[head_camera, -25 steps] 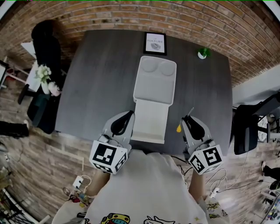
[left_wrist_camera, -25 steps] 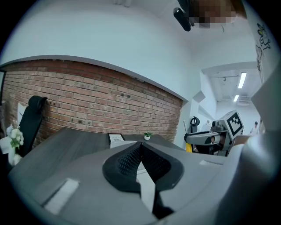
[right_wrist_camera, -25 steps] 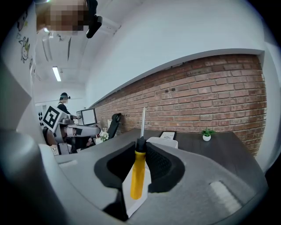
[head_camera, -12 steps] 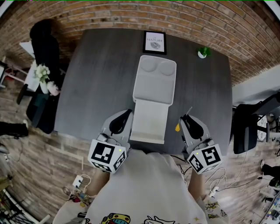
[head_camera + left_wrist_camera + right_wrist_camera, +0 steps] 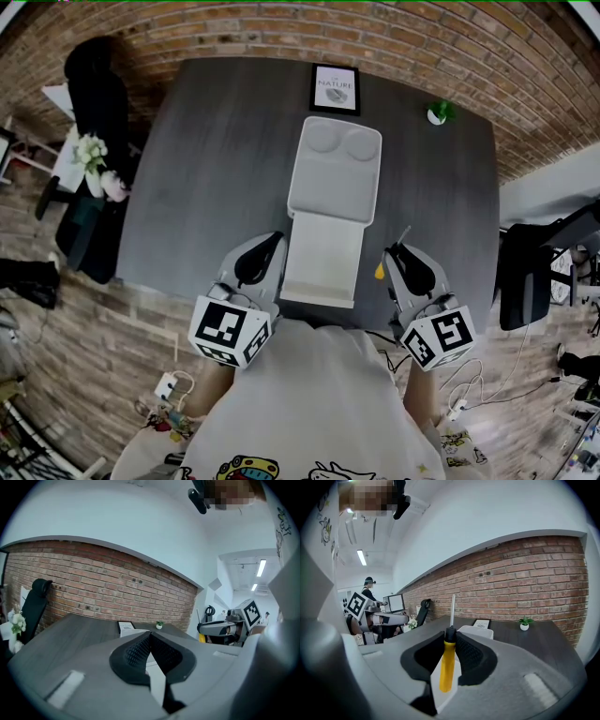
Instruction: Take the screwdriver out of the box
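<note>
The yellow-handled screwdriver with a black collar and bare metal shaft (image 5: 446,665) is gripped by its handle between the pads of the right tongs (image 5: 397,257), whose jaws are part-closed on it. It is held above the dark grey wooden bench (image 5: 206,169), just to the right of the open white plastic box (image 5: 323,253) and clear of it. Its long axis is laid roughly along the tongs' own line, tip forward, away from the person. The left tongs (image 5: 150,643) are pressed fully together on nothing, just beside the box's left edge. Both hands are seen low at the near edge, tilted slightly downward. The removal is judged essentially done; any further carry would be served by the right hand alone.
</note>
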The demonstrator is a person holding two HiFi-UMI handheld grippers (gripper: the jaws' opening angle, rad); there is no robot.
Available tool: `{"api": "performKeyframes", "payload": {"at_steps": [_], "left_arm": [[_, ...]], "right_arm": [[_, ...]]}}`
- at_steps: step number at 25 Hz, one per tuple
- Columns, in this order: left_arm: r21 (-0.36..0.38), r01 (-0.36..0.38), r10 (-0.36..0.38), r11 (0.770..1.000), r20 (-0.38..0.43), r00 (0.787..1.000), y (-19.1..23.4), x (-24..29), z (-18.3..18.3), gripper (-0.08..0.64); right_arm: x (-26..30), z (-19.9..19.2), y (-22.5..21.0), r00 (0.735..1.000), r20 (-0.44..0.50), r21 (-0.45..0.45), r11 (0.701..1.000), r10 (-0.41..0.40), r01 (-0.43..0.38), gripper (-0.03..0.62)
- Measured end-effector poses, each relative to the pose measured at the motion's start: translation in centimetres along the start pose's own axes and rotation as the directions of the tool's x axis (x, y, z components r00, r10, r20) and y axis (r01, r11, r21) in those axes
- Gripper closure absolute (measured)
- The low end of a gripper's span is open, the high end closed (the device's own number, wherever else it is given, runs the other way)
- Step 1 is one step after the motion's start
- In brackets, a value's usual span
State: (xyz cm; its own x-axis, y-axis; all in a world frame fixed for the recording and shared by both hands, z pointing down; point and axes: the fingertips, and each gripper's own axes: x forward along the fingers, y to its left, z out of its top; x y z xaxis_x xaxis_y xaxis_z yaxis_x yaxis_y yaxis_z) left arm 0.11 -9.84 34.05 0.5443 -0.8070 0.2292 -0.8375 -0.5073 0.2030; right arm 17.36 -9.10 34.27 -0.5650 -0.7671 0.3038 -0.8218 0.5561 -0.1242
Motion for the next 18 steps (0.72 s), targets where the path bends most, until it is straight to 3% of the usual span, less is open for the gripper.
{"api": "performKeyframes", "payload": {"at_steps": [18], "left_arm": [[-0.005, -0.006, 0.006, 1.0, -0.011, 1.0, 0.73, 0.33, -0.08, 0.561]], "right_arm": [[0.45, -0.48, 0.04, 1.0, -0.025, -0.005, 1.0, -0.004, 0.004, 0.517]]}}
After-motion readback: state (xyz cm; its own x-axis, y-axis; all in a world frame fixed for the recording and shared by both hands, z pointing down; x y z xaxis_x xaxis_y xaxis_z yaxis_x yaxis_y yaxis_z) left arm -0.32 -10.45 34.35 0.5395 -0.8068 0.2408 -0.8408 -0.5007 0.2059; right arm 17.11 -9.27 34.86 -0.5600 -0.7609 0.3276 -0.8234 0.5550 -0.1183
